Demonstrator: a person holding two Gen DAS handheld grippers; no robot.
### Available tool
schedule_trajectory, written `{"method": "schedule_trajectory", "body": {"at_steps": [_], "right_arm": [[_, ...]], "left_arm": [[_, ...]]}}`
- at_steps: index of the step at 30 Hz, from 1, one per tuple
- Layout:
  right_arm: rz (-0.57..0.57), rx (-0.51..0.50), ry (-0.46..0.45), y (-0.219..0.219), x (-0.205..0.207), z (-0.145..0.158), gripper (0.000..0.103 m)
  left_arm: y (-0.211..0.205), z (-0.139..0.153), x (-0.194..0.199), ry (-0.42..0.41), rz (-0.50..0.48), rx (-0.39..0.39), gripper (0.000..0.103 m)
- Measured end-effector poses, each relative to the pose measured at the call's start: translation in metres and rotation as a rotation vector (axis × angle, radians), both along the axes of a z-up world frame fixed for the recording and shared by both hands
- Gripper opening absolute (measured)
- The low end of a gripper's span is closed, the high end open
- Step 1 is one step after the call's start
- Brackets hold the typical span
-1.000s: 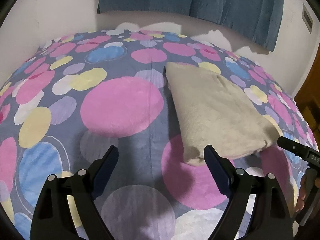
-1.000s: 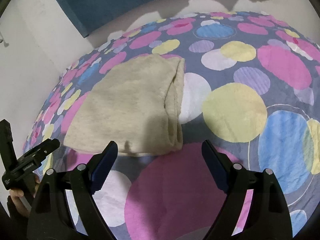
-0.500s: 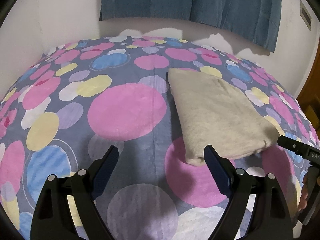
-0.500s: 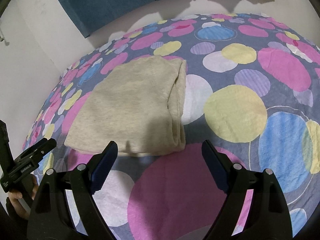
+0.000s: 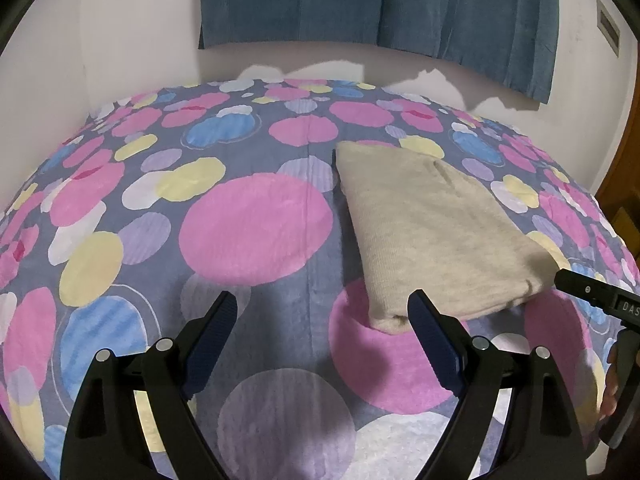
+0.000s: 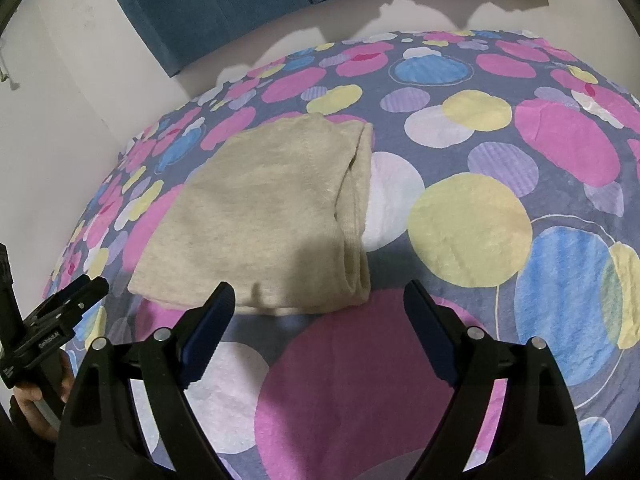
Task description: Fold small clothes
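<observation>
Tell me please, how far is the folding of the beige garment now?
Done: the beige garment lies as a compact folded rectangle on the dotted bedspread. In hand: nothing; the left gripper and the right gripper both stand open, short of the cloth. Left: perhaps one more fold or tidying; no other clothes are visible.

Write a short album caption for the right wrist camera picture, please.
Open right gripper hovering over a folded beige garment on a polka-dot bedspread, left gripper waiting alongside.

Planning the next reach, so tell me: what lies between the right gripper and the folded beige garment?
Only bare spotted bedsheet separates the open right gripper from the folded beige garment, as the right wrist view shows.
</observation>
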State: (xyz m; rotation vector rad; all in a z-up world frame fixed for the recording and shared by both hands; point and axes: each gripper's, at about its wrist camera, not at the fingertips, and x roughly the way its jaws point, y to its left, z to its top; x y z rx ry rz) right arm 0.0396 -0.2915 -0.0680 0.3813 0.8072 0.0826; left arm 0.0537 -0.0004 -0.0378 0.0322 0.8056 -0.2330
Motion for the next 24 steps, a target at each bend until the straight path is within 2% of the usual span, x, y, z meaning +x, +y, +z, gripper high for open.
{"method": "schedule_trajectory", "body": {"at_steps": [24], "right_arm": [[0.003,-0.002,0.004,-0.0039,0.0005,-0.005,0.086]], "left_arm": [[0.0024,0.0047,0.0018,-0.014,0.005,0.016,0.086]]}}
